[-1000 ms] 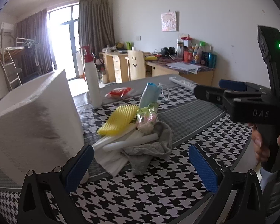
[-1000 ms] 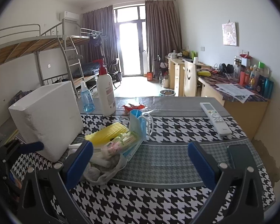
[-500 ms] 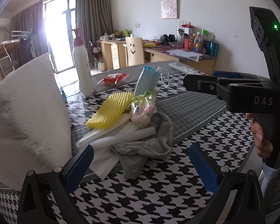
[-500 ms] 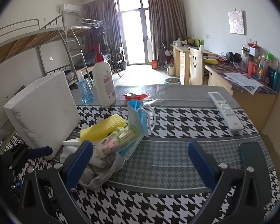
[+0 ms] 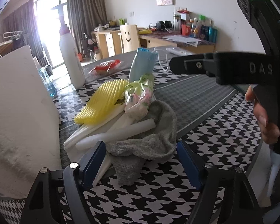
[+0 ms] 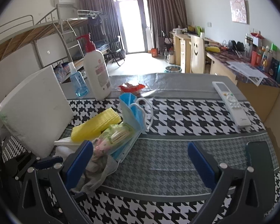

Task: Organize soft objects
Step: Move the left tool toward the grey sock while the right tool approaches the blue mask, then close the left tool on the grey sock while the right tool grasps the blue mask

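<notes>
A pile of soft things lies on the houndstooth table [image 5: 205, 149]: a grey sock [image 5: 149, 145], white foam rolls [image 5: 112, 132], a yellow foam net [image 5: 102, 100], a green-pink plastic packet [image 5: 138, 100] and a blue face mask [image 5: 141, 65]. My left gripper [image 5: 141, 160] straddles the sock. Its jaws are closing, and the blue pads stand just beside the sock's edges. My right gripper [image 6: 140, 160] hangs open over the grey band of the cloth, its left finger [image 6: 80, 160] in front of the packet [image 6: 113, 134] and sock [image 6: 100, 173]. Nothing lies between its pads.
A tall white foam block [image 6: 37, 112] leans left of the pile. Behind stand a pump bottle [image 6: 97, 71], a small blue bottle [image 6: 78, 84] and a red wrapper [image 6: 131, 87]. A remote control [image 6: 231, 102] and a dark phone [image 6: 259, 158] lie at the right.
Both grippers have come forward and down toward the pile. The left jaws have narrowed around the grey sock. The right jaws stay wide.
</notes>
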`<state>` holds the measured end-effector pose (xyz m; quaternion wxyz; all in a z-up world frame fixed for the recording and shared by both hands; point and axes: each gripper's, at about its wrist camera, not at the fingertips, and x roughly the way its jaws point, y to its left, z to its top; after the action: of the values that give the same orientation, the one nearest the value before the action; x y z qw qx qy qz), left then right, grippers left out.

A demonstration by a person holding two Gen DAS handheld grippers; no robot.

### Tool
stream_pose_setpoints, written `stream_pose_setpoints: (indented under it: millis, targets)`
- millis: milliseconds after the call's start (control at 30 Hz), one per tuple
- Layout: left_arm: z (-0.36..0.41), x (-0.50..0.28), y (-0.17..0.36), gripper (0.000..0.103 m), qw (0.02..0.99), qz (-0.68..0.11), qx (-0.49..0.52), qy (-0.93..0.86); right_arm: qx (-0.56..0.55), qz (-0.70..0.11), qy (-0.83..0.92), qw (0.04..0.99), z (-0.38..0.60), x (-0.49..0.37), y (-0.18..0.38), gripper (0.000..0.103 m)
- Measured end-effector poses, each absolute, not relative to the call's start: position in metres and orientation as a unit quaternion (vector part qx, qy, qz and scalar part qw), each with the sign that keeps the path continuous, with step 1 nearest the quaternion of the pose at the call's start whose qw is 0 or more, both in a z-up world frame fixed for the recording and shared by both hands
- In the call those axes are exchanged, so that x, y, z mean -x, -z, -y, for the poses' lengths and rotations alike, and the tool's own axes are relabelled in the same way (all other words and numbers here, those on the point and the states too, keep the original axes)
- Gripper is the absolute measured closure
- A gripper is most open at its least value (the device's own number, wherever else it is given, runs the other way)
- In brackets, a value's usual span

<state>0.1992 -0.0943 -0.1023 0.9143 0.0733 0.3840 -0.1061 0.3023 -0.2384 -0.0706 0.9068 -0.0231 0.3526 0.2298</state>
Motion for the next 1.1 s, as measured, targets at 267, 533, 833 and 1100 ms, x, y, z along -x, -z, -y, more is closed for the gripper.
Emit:
stream_pose_setpoints:
  millis: [267, 533, 833, 1100]
  targets:
    - [0.099, -0.206, 0.11, 0.038, 0.906, -0.398, -0.09, 0.112, 0.036, -0.358, -0.232, 0.904, 0.229, -0.314, 0.073, 0.001]
    - [0.098, -0.209, 0.111, 0.053, 0.904, -0.4, -0.099, 0.109, 0.037, -0.363, -0.241, 0.9, 0.219, -0.33, 0.069, 0.001]
    - [0.093, -0.205, 0.108, 0.076, 0.905, -0.397, -0.089, 0.121, 0.043, -0.359, -0.245, 0.899, 0.207, -0.348, 0.071, 0.007]
    - [0.091, -0.201, 0.105, 0.087, 0.905, -0.397, -0.066, 0.142, 0.037, -0.373, -0.259, 0.89, 0.203, -0.36, 0.081, 0.045]
